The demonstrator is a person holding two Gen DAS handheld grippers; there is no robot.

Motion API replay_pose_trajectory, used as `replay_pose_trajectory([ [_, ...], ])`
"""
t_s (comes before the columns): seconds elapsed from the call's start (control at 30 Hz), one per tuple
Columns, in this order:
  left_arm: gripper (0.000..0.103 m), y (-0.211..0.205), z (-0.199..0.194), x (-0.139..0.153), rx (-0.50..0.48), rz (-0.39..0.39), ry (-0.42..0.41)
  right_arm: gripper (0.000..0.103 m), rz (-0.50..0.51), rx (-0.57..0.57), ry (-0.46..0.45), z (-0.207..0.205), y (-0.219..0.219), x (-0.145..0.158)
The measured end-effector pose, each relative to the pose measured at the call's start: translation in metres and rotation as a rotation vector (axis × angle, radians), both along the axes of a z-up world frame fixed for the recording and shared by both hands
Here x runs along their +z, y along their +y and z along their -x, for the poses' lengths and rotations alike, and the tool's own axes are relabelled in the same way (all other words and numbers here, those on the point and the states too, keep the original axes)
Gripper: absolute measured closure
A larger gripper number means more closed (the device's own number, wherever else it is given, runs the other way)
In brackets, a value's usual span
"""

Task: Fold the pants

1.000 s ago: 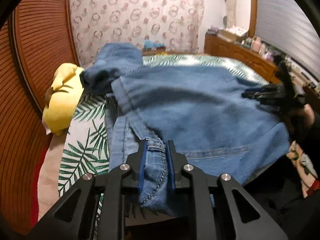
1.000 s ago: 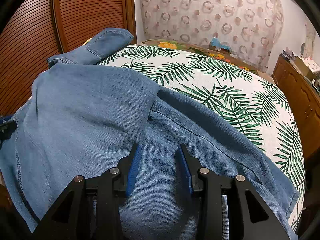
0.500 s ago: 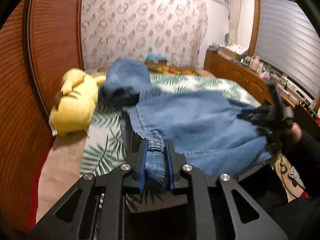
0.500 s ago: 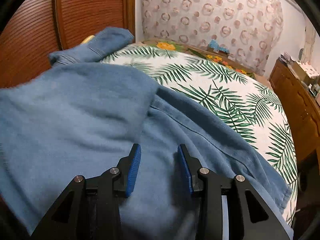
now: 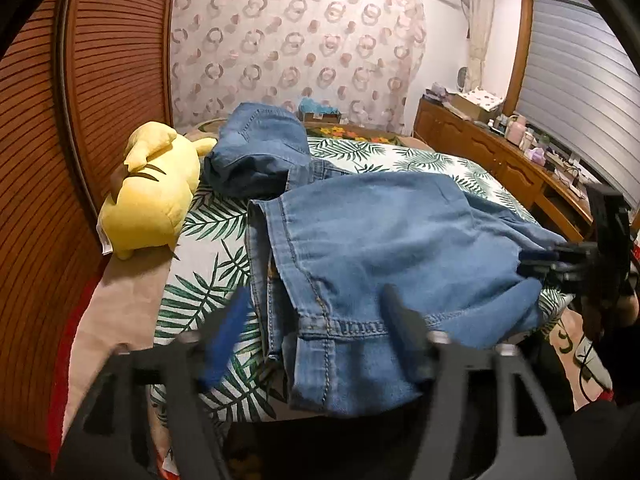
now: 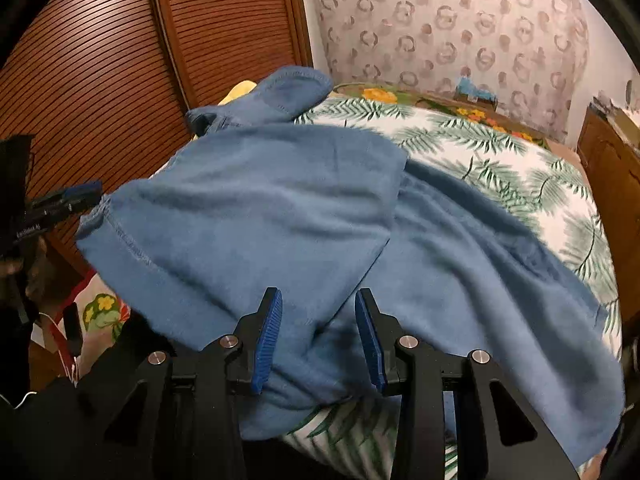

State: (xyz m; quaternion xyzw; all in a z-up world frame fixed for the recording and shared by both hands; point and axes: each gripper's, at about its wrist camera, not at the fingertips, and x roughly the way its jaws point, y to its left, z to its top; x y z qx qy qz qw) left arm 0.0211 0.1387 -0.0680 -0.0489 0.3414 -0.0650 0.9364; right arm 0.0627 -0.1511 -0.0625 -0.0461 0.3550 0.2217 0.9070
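Blue jeans [image 5: 380, 240] lie folded over on the palm-print bed cover [image 5: 200, 300], one leg bunched up at the far end [image 5: 256, 148]. My left gripper [image 5: 316, 300] hovers over the near waistband; its jaws are opening and blurred. The denim lies between them, and neither pad touches it. In the right wrist view the jeans [image 6: 260, 208] spread ahead and hang over the bed's near edge. My right gripper [image 6: 317, 294] has its pads closed on a thick bunch of that denim. It also shows at the jeans' right edge [image 5: 532, 260]. The left gripper [image 6: 80, 196] shows at the far left.
A yellow plush toy [image 5: 148, 200] lies at the bed's left side beside brown louvred doors [image 5: 100, 120]. A wooden dresser [image 5: 500, 160] with small items runs along the right wall. A person's dark sleeve fills the bottom of both views.
The left jaws have sprung apart and let go of the waistband, which now lies on the bed. The right gripper has drawn back towards the bed's near edge, denim still in it.
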Motion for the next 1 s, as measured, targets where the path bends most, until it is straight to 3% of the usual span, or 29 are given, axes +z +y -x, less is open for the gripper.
replay_pose_trajectory([
  [0.2,0.022,-0.007,-0.011,-0.008,-0.009,-0.008,0.015,0.064,0.013,-0.006,0.012,0.005,-0.004,-0.017],
  [0.53,0.022,0.002,-0.054,-0.006,-0.021,-0.010,0.024,0.064,0.005,-0.054,-0.065,0.023,-0.012,-0.002],
  [0.8,0.040,0.023,-0.108,-0.009,-0.025,0.012,0.073,0.060,0.009,-0.123,-0.108,0.009,-0.027,-0.005],
  [1.0,0.041,0.035,-0.143,-0.031,-0.014,0.056,0.152,0.059,0.016,-0.170,-0.094,-0.016,-0.021,-0.019],
])
